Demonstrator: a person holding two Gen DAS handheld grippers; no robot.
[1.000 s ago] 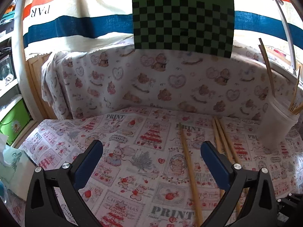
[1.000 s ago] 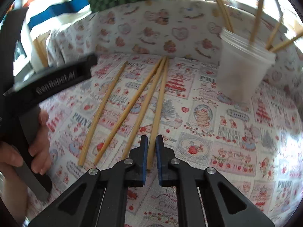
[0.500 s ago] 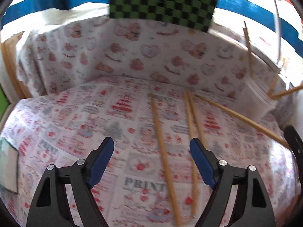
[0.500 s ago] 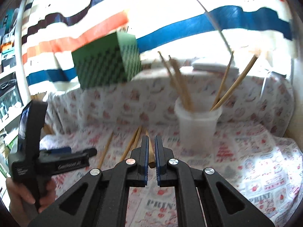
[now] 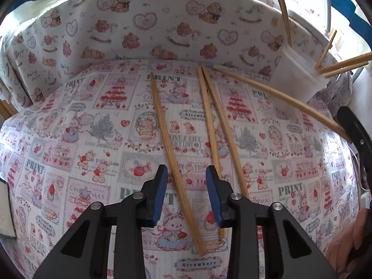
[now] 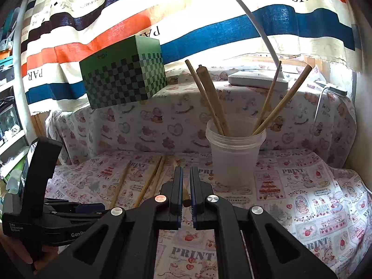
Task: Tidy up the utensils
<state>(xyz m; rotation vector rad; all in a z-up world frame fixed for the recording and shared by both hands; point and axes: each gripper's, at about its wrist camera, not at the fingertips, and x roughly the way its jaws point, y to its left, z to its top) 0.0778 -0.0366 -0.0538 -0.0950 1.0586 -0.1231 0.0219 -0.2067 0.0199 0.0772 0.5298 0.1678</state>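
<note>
The right gripper (image 6: 185,187) is clamped on one bamboo chopstick (image 5: 276,95), lifted off the printed cloth (image 5: 69,144) near the translucent plastic cup (image 6: 234,153). The left gripper (image 5: 186,186), jaws just closing, straddles a lying chopstick (image 5: 167,139) ungripped. Next: tip the held stick into the cup.

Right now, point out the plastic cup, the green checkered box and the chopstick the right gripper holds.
plastic cup (image 6: 234,160): right wrist view, front wall.
green checkered box (image 6: 121,79): right wrist view, checkered front face.
held chopstick (image 5: 279,96): left wrist view, mid-shaft.
</note>
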